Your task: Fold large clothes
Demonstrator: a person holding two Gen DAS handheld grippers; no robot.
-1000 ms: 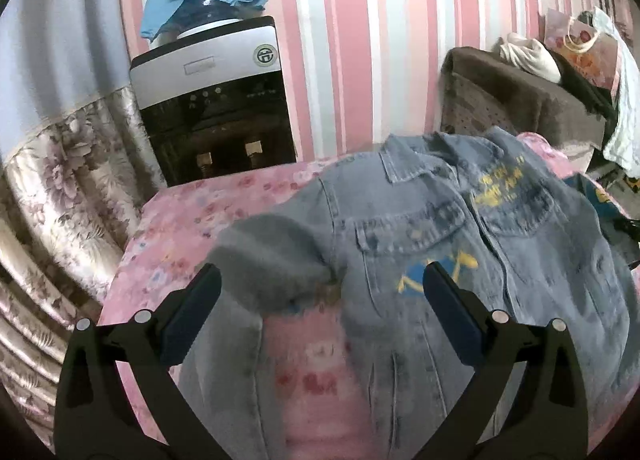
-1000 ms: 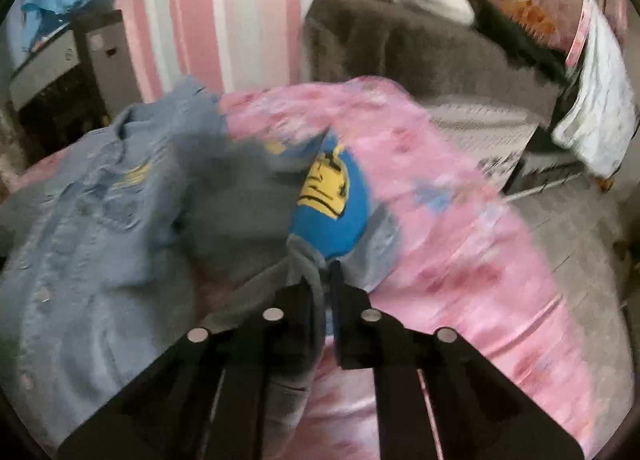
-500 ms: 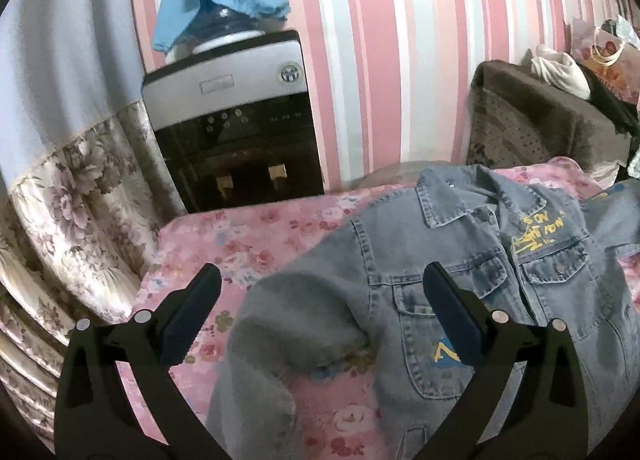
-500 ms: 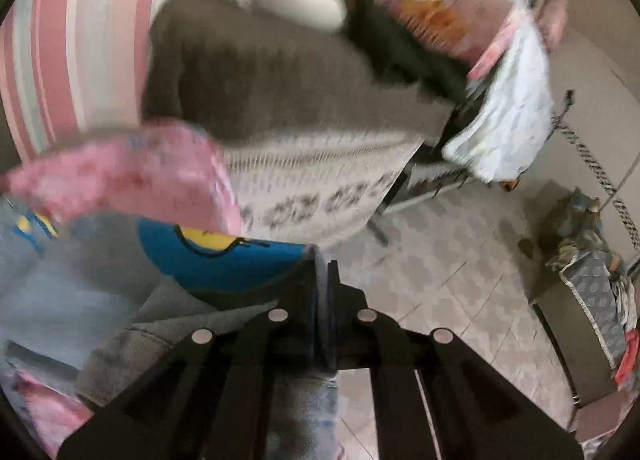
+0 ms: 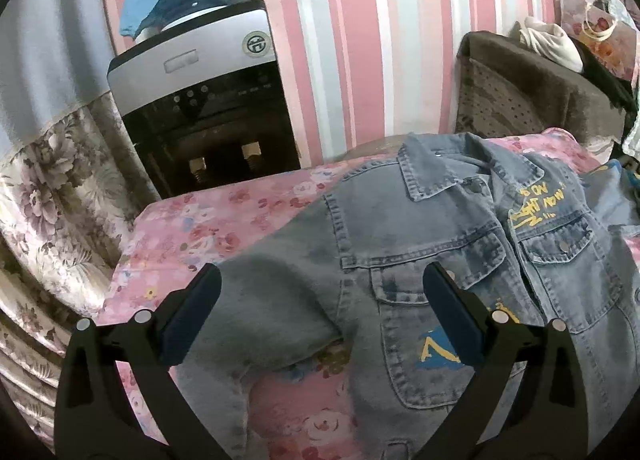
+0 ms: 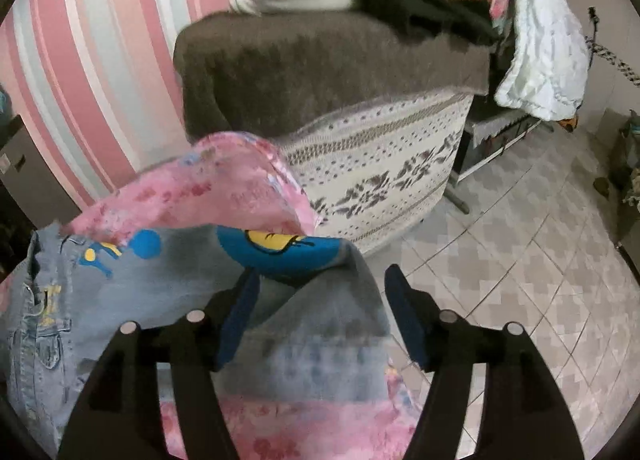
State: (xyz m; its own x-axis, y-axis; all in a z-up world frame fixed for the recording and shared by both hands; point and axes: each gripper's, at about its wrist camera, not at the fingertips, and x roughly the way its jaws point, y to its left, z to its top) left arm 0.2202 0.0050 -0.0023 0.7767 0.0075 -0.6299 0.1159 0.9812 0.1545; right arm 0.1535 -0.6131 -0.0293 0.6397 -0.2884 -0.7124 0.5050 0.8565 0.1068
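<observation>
Left gripper (image 5: 320,312) gapes empty above the denim jacket (image 5: 460,260) at lower centre – right gripper (image 6: 320,316) jaws opening, the sleeve (image 6: 320,320) lying loose between them.

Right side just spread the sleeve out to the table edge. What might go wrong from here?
1. The right gripper is opening with the sleeve loose between its jaws at the edge of the pink floral cover; it may slide toward the floor.
2. The other sleeve lies bent under the open left gripper; folding now could trap the crease.
</observation>
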